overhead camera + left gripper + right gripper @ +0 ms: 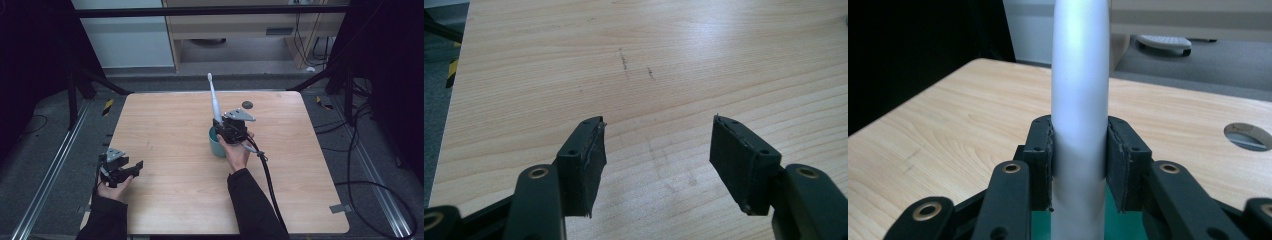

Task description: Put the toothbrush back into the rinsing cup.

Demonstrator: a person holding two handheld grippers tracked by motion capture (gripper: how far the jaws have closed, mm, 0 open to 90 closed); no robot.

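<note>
High view: the right gripper (226, 131) holds a toothbrush (214, 100) upright over a teal cup (215, 145), palm up; the brush's foot is probably inside. Left gripper view: the left gripper (656, 150) gapes over the table (674, 60). Right gripper view: both pads clamp the toothbrush.

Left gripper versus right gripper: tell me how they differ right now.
The left gripper is open and holds nothing; the right gripper is shut on the toothbrush. The left sits near the table's left edge, the right above the green cup mid-table. Both have black fingers.
</note>
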